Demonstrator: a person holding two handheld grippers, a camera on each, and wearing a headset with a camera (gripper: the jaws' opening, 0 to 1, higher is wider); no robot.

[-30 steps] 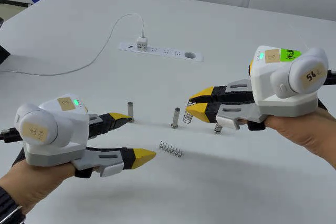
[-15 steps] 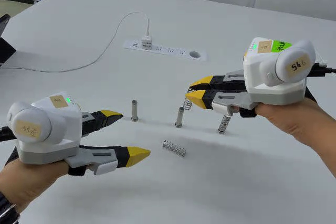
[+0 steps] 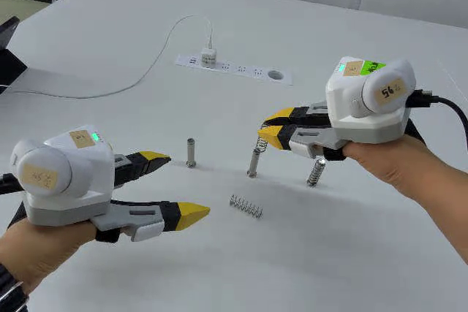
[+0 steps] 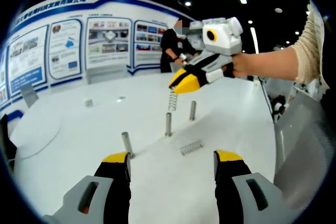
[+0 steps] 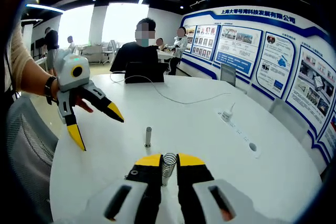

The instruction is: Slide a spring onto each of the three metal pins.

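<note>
The right gripper (image 3: 268, 130) now holds its spring (image 3: 261, 145) higher, at one o'clock of the middle pin (image 3: 253, 162), jaws pinching the top turns of a coil judged light and flexible; left gripper (image 3: 186, 184) wide open, empty.

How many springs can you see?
3. Held spring hangs in the right gripper; fitted spring sits on the rightmost pin; loose spring lies on the table.

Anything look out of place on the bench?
Only a spring lying loose on its side on the table, in front of the middle pin. Nothing looks damaged or spilled.
</note>
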